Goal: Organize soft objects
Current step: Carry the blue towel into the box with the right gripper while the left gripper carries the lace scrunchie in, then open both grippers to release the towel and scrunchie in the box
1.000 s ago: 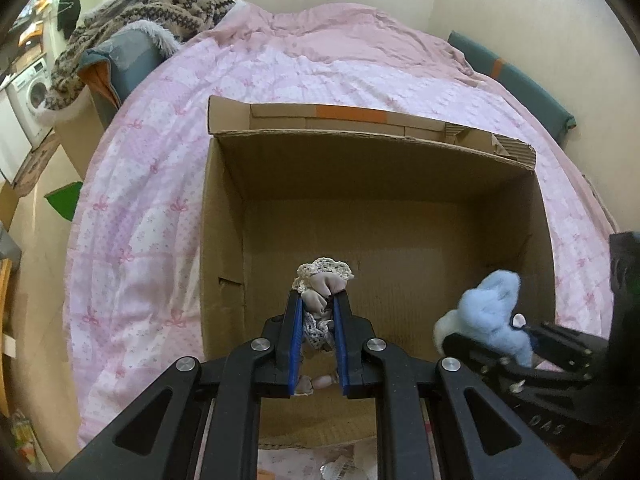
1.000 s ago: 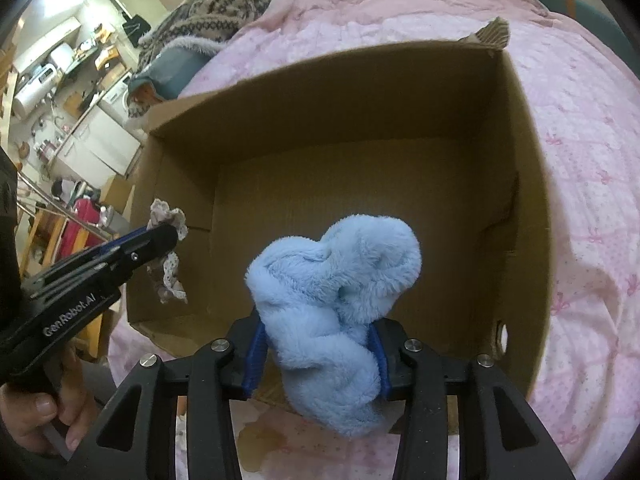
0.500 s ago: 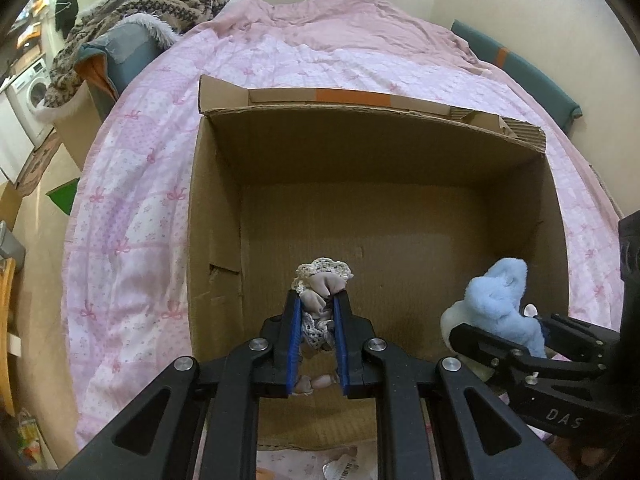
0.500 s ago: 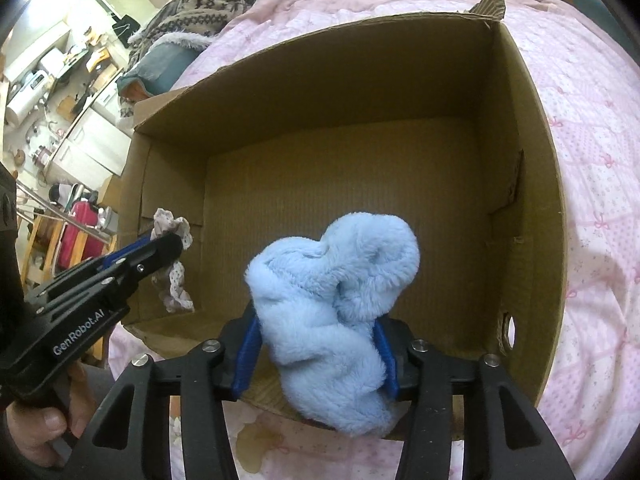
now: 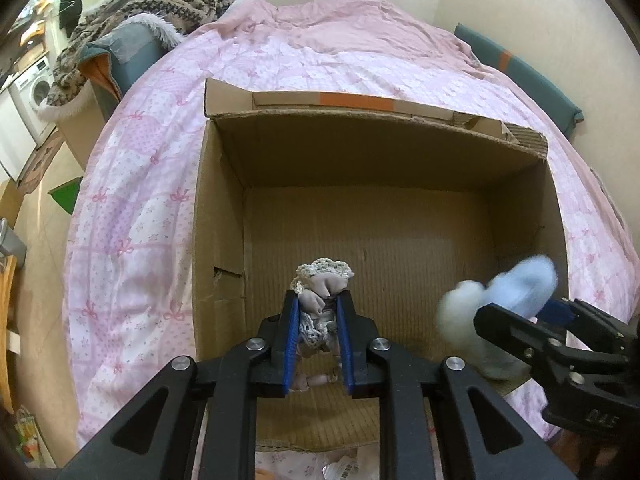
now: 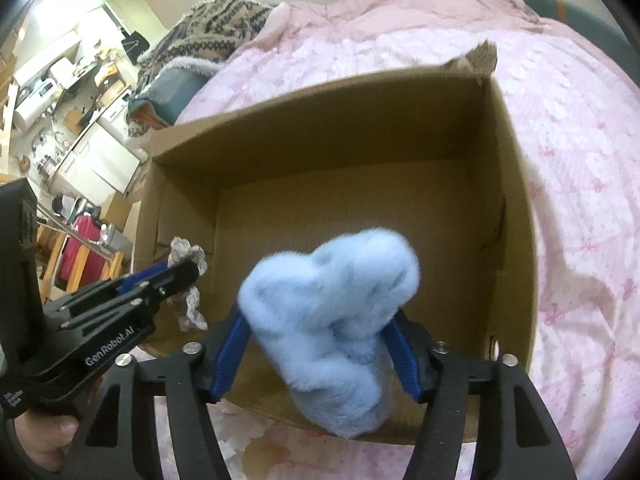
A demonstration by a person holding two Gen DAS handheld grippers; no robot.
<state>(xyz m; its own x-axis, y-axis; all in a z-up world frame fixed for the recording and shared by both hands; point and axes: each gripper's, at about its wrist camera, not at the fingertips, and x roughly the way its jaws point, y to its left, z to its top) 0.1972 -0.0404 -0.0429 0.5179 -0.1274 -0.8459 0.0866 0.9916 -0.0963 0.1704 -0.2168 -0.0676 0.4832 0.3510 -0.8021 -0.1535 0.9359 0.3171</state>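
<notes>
The right gripper (image 6: 320, 344) has just spread its jaws. Half a second ago the blue pads pressed into the blue plush (image 6: 332, 320); now they stand off on both sides with a gap showing, and the plush is blurred, so it is probably slipping free. It sits over the near right part of the box (image 6: 516, 240), partly above the near wall, so by my reading it should drop inside, though it could catch on that edge.

The left gripper (image 5: 318, 336) has not changed: it stays pinched on the lace cloth (image 5: 322, 284), held over the near left-centre of the box floor, which has nothing lying on it. The box rests on the pink bed (image 5: 132, 208).

The plush release looks under way; the cloth remains to be let go.
</notes>
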